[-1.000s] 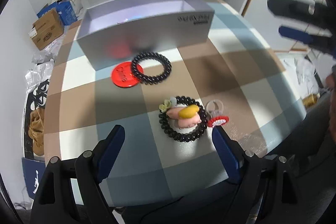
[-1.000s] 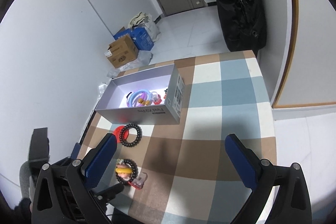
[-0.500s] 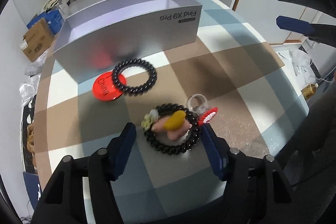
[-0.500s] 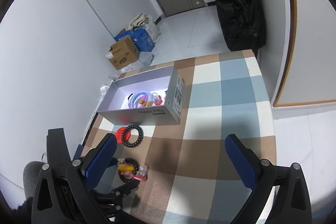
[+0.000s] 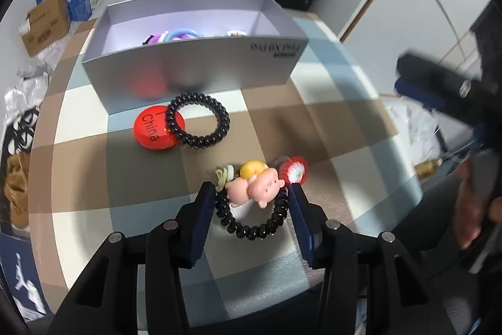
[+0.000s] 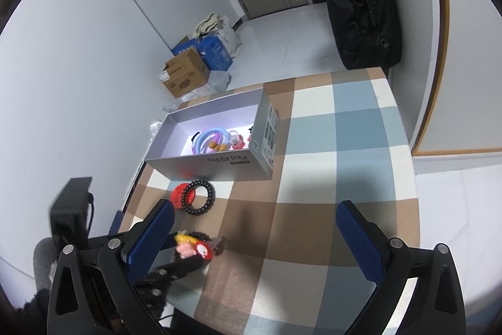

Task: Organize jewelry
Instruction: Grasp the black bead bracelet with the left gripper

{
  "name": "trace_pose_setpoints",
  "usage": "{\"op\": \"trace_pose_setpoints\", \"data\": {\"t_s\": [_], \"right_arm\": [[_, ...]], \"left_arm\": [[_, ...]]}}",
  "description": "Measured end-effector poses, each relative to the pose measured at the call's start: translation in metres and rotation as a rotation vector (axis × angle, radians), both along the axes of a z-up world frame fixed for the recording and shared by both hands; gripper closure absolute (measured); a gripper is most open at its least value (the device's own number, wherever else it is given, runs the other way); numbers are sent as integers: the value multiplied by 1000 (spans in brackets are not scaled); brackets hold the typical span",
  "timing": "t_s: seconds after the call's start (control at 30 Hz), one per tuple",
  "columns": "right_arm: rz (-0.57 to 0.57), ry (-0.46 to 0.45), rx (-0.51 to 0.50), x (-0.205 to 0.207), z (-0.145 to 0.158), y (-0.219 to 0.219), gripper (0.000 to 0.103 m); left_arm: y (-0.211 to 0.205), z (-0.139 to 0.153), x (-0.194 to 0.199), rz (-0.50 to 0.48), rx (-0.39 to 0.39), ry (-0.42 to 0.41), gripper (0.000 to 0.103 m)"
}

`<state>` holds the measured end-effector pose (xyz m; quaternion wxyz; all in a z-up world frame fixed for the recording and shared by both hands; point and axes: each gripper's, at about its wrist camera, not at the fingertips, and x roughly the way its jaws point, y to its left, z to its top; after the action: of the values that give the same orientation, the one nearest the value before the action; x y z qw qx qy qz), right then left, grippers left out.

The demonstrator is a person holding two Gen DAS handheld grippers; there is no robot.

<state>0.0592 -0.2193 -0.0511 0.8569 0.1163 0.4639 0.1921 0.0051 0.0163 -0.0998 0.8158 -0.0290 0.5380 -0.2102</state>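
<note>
Since the earlier frames, the jaws of the left gripper (image 5: 252, 193) have been closing, and the black coil hair tie with the pig charm (image 5: 251, 209) is now clamped between the blue pads (image 5: 204, 209) above the checked table (image 5: 329, 127). Beyond it, a second black coil tie (image 5: 197, 121) is seen lying partly on a red disc (image 5: 153, 131), just beside the grey box (image 5: 194, 74). A red-and-white ornament (image 5: 295, 170) is seen touching the held tie.

From the right wrist, the right gripper (image 6: 254, 229) is held above the table with its jaws wide apart and nothing between them. Coloured rings (image 6: 210, 140) are seen inside the box (image 6: 216, 160).
</note>
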Motion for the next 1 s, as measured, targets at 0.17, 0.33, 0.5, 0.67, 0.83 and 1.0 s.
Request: {"op": "trace_pose_setpoints", "data": {"t_s": [0.17, 0.33, 0.5, 0.67, 0.83, 1.0], "right_arm": [[20, 15, -12, 1, -5, 7, 0], [47, 27, -19, 0, -9, 13, 0], [63, 41, -27, 0, -13, 17, 0], [81, 54, -15, 0, -15, 21, 0], [114, 35, -65, -3, -17, 31, 3], [210, 47, -90, -6, -24, 53, 14]], "left_arm": [[12, 10, 3, 37, -65, 0, 61], [5, 9, 11, 38, -65, 7, 61], [4, 17, 9, 33, -67, -20, 61], [15, 30, 10, 64, -92, -43, 61], [34, 40, 15, 138, -135, -65, 61], [46, 45, 19, 195, -148, -94, 61]]}}
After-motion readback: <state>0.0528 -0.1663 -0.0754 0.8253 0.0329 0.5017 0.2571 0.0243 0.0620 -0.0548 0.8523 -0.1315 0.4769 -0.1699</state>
